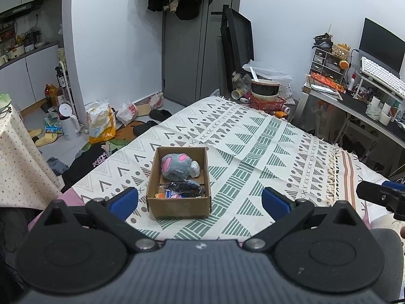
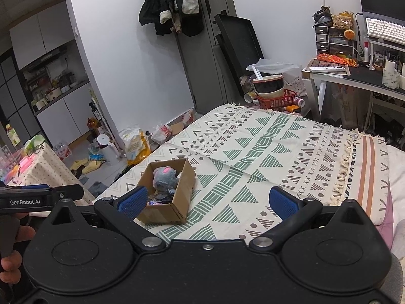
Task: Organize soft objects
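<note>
A brown cardboard box (image 1: 179, 209) stands on the patterned blanket (image 1: 253, 152). In it lie a grey plush toy with pink patches (image 1: 178, 166) and a dark soft item with small colourful bits (image 1: 186, 188). My left gripper (image 1: 200, 200) is open and empty, just in front of the box. My right gripper (image 2: 207, 200) is open and empty; the box (image 2: 167, 214) sits by its left finger, with the plush (image 2: 164, 177) inside. The right gripper's tip shows at the right edge of the left view (image 1: 379, 195).
The blanket (image 2: 253, 152) covers a bed. A red basket with bowls (image 1: 267, 96) stands beyond its far edge. A desk with keyboard and monitor (image 1: 374, 81) is at the right. Bags, slippers and a white kettle (image 1: 67, 121) litter the floor at left.
</note>
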### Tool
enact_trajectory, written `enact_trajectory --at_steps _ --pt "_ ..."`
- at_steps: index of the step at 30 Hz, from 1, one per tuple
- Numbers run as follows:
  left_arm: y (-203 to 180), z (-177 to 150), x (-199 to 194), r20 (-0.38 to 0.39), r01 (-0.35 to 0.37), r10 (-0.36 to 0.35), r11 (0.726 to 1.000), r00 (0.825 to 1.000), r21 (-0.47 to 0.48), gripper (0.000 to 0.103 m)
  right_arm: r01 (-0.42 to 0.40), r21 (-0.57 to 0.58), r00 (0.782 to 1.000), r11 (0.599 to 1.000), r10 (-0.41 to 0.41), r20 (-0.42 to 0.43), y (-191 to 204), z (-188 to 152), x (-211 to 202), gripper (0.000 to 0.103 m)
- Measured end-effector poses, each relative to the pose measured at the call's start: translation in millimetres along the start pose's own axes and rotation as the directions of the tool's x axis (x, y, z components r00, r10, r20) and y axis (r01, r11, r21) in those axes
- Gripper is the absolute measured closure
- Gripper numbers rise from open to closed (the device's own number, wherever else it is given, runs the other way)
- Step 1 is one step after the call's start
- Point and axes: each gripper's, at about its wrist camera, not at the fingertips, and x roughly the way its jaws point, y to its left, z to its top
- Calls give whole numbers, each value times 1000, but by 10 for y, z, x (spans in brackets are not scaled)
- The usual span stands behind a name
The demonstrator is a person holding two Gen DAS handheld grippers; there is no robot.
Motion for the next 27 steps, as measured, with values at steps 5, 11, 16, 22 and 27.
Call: enact_trajectory --at_steps 5,11,16,22,27 --pt "-15 8 3 -1 1 -1 1000 1000 4 0 10 -4 1000 1000 -10 -2 -22 -2 7 0" --pt "-29 5 10 -1 2 -2 1000 1000 1 0 21 2 1000 1000 -21 -14 -31 2 32 0" --pt "-59 -3 32 -8 4 -4 1000 1000 0 0 28 -3 1000 1000 -28 -11 -26 9 25 0" --pt "-35 -2 42 -4 4 -4 1000 1000 1 0 30 -2 1000 1000 -30 -11 -38 13 26 0" --pt "-22 -3 47 -3 5 -5 1000 1000 3 0 29 -3 1000 1000 -29 -8 -35 9 19 0"
